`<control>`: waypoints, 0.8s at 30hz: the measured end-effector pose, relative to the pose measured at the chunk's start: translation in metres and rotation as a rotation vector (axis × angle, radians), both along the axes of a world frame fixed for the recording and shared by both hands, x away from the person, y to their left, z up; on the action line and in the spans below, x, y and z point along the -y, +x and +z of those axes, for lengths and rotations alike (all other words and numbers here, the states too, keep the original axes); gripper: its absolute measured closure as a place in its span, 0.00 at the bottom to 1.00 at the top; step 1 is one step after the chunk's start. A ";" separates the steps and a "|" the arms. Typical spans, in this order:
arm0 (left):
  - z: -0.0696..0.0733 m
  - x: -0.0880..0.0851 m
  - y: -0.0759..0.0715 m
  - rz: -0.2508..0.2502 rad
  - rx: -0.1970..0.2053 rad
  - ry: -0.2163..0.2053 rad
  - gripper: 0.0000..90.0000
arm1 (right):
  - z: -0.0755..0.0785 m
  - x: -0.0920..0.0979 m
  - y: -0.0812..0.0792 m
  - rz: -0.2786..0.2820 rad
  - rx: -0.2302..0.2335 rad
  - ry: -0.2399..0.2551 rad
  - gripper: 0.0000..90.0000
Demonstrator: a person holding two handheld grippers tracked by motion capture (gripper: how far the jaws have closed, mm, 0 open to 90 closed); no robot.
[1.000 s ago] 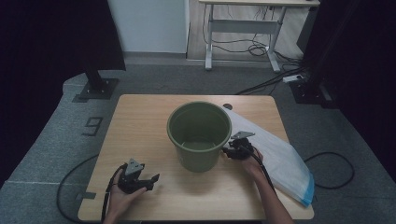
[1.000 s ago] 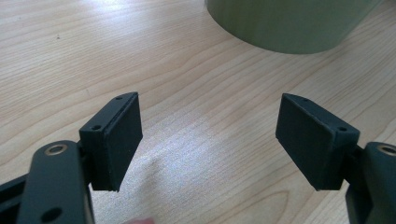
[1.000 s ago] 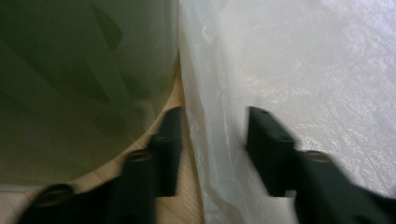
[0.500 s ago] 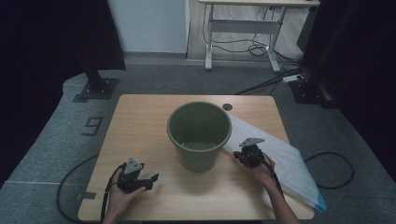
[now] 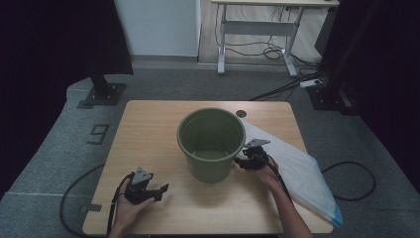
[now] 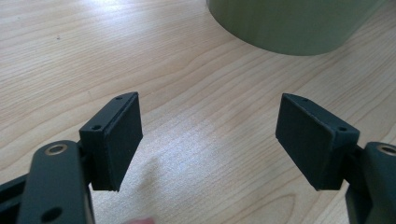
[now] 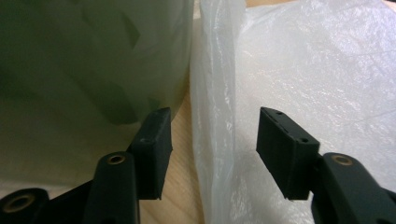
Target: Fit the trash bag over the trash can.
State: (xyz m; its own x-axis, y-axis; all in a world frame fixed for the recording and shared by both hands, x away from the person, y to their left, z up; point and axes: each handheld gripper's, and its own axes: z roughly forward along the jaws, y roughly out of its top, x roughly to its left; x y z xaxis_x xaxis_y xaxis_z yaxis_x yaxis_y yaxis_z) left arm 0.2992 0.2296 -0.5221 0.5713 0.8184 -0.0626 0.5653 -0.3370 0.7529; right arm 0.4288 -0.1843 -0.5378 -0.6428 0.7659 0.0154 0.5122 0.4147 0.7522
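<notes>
High view: green bucket (image 5: 211,144) upright, white bag (image 5: 302,173) beside.

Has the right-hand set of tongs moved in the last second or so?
Yes. The right tongs swung out away from the green bucket over the plastic bag, then came back to the bucket's side, judged against the bucket, which stayed put.

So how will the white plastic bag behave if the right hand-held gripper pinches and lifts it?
The plastic bag looks thin and crinkled, so it will probably be floppy and light. Its glossy film may slip between the right hand-held gripper pads. A raised fold lies between the open jaws.
</notes>
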 end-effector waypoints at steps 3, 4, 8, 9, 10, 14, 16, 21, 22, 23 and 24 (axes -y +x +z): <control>0.000 0.000 0.000 -0.001 0.000 0.000 0.25 | -0.004 -0.003 0.003 -0.014 -0.009 0.001 0.56; 0.000 0.000 0.000 0.000 0.000 0.000 0.25 | -0.004 -0.003 0.003 -0.014 -0.009 0.001 0.56; 0.000 0.001 0.001 -0.001 -0.001 -0.002 0.25 | -0.008 -0.008 0.007 -0.027 -0.018 -0.021 0.72; 0.000 0.001 0.001 0.000 -0.001 -0.001 0.25 | -0.008 -0.008 0.008 -0.030 -0.020 -0.016 0.78; 0.000 0.001 0.001 -0.001 -0.001 -0.001 0.25 | -0.008 -0.008 0.008 -0.031 -0.017 -0.021 0.83; 0.000 0.000 0.000 -0.001 0.000 0.000 0.25 | -0.002 -0.006 0.008 -0.046 0.000 -0.037 0.98; 0.000 0.000 0.000 -0.001 0.001 -0.001 0.25 | 0.004 -0.001 0.007 -0.064 0.017 0.000 0.98; 0.000 0.000 0.001 0.001 0.000 -0.001 0.25 | 0.034 0.017 -0.003 -0.100 0.066 0.133 0.98; 0.000 0.000 0.001 0.001 0.000 0.000 0.25 | 0.043 0.022 -0.008 -0.107 0.089 0.157 0.98; 0.000 0.001 0.001 0.000 -0.001 0.000 0.25 | 0.047 0.024 -0.009 -0.113 0.097 0.167 0.98; -0.001 0.001 0.001 0.000 -0.001 0.001 0.25 | 0.051 0.028 -0.011 -0.122 0.095 0.184 0.98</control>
State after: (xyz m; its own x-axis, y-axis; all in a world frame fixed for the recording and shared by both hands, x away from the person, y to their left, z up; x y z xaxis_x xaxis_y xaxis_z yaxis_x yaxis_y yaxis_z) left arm 0.2998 0.2287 -0.5226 0.5715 0.8182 -0.0629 0.5660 -0.3375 0.7521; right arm 0.4179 -0.2123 -0.4867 -0.5511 0.8278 0.1055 0.4732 0.2058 0.8566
